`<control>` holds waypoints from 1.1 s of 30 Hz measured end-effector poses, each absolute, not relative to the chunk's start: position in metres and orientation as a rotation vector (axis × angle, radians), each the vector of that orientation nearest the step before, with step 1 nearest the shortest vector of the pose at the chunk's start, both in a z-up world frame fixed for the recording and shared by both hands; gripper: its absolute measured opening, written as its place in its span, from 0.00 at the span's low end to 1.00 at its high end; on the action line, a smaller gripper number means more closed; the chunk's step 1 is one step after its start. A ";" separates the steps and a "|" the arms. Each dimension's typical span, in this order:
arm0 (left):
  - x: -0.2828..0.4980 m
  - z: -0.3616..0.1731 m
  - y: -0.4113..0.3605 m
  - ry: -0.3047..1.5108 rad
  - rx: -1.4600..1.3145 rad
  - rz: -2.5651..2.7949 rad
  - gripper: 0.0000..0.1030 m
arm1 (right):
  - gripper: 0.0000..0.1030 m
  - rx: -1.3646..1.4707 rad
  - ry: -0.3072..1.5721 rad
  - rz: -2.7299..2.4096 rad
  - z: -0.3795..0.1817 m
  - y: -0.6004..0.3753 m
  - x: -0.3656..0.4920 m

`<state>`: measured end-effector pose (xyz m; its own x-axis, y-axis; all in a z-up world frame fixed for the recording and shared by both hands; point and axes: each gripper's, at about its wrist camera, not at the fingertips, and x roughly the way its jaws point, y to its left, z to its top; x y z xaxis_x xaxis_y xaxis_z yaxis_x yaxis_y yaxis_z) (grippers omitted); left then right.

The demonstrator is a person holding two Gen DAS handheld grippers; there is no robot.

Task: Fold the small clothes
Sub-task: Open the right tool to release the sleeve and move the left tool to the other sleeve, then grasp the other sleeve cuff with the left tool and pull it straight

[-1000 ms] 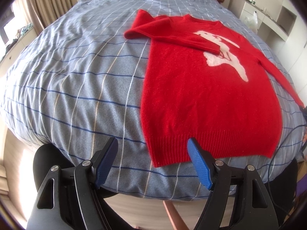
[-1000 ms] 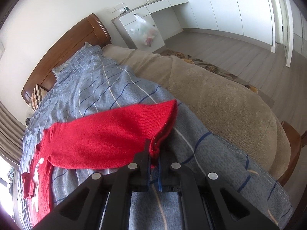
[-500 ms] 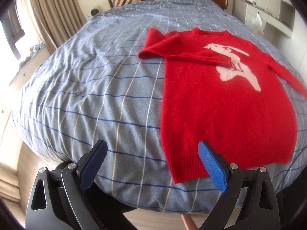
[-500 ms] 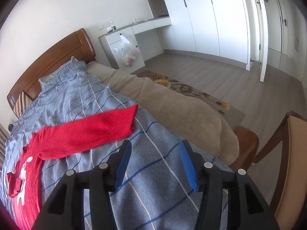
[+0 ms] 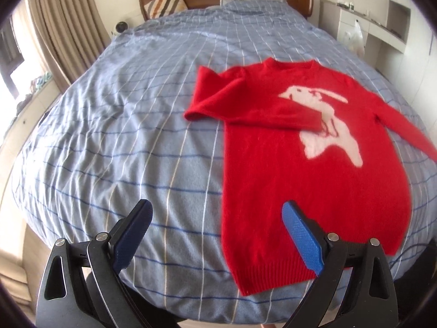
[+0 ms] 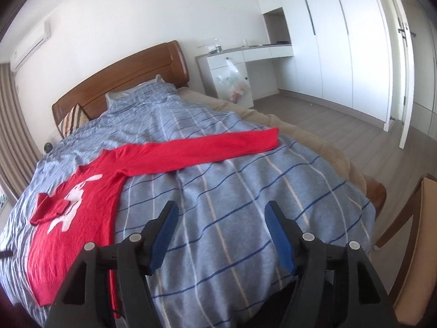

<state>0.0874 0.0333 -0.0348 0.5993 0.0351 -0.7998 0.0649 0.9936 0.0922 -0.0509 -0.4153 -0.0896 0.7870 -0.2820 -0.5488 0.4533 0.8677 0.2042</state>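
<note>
Having let go of the cuff, your right tongs (image 6: 222, 235) are opening, empty, back from the sleeve (image 6: 218, 147) now stretched flat; left tongs (image 5: 218, 239) gape empty near the hem of the red sweater (image 5: 308, 175) on the bed (image 5: 123, 125), ready for folding.

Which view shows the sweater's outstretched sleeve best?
The right wrist view: the sleeve lies full length across the bedcover, cuff included. The left wrist view shows only its upper part, running out of frame at the right edge.
</note>
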 end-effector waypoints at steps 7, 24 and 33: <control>0.129 -0.049 -0.038 0.891 0.432 -0.336 0.96 | 0.66 0.310 0.610 -0.260 -0.108 -0.369 -0.036; 0.217 -0.110 -0.110 0.969 0.635 -0.515 0.03 | 0.66 0.308 0.662 -0.192 -0.123 -0.350 -0.028; 0.253 -0.016 0.072 0.791 0.010 -0.086 0.03 | 0.66 0.279 0.653 -0.182 -0.123 -0.343 -0.027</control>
